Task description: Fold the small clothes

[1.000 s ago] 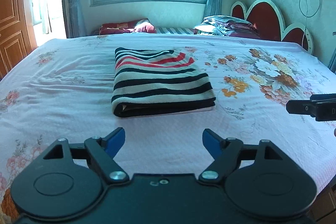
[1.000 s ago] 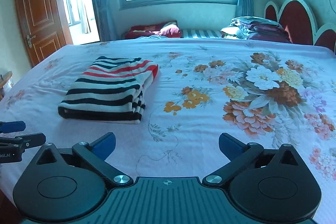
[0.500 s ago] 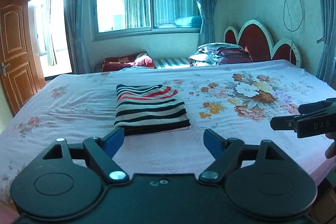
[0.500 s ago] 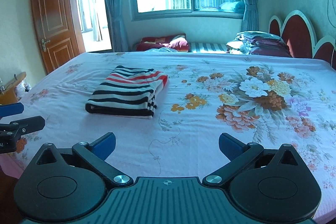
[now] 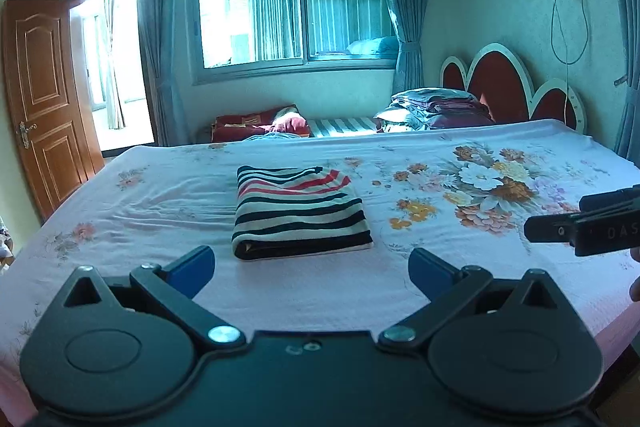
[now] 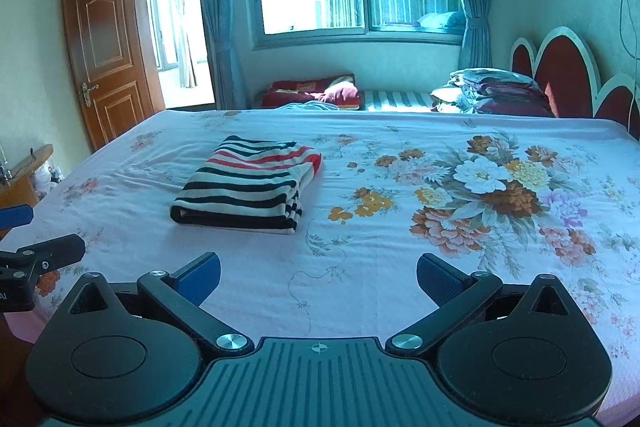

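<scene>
A folded garment [image 5: 300, 213] with black, white and red stripes lies flat on the pink floral bed sheet [image 5: 160, 195]; the right wrist view shows the garment [image 6: 250, 183] left of centre. My left gripper [image 5: 311, 267] hovers near the bed's front edge, short of the garment, its jaws opening wide with nothing between them. My right gripper [image 6: 318, 273] stands open and empty over bare sheet, to the right of the garment. Each gripper shows at the edge of the other's view.
A headboard [image 5: 512, 87] and a pile of folded bedding [image 5: 436, 107] stand at the far right. Red cushions [image 5: 260, 123] lie below the window. An open wooden door [image 5: 40, 99] is at the left. A small wooden stand [image 6: 20, 179] sits by the bed's left side.
Both grippers have pulled back from the garment and risen, so it looks smaller and farther. The left jaws have spread slightly wider. The garment has not moved.
</scene>
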Tool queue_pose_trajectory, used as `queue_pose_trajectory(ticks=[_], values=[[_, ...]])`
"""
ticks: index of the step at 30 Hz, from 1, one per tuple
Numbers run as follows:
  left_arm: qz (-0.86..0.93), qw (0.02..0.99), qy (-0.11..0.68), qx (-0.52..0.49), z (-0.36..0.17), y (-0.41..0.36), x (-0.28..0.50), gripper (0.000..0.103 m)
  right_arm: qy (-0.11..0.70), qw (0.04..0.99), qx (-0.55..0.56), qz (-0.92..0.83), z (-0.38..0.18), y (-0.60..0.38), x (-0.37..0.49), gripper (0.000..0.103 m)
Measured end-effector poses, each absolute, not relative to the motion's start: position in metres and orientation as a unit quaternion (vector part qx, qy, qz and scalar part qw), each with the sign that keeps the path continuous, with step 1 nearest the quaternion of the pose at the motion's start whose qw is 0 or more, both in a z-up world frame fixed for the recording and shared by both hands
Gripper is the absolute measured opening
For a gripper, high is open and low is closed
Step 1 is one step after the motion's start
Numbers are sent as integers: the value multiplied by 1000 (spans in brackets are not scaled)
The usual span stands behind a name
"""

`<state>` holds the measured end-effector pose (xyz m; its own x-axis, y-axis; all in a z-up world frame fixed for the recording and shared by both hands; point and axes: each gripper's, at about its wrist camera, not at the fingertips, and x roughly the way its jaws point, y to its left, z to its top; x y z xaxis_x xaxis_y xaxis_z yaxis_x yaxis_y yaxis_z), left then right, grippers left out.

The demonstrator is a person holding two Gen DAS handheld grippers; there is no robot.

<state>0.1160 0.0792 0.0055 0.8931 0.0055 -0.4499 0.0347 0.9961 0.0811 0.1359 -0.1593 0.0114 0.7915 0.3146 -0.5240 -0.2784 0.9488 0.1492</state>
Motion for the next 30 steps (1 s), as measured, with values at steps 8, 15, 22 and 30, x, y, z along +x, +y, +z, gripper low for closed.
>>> queue_pose_trajectory(ticks=[8, 15, 22, 30], values=[[-2, 974, 221, 44, 5, 74, 104, 103, 285, 945, 26, 156, 12, -162, 138, 103], [3, 974, 220, 46, 8, 74, 101, 103, 282, 946, 25, 160, 16, -163, 138, 103], [-7, 974, 222, 43, 10, 75, 99, 103, 282, 946, 26, 157, 17, -164, 136, 103], [-7, 975, 218, 43, 13, 78, 98, 103, 282, 946, 25, 158, 18, -163, 134, 103]])
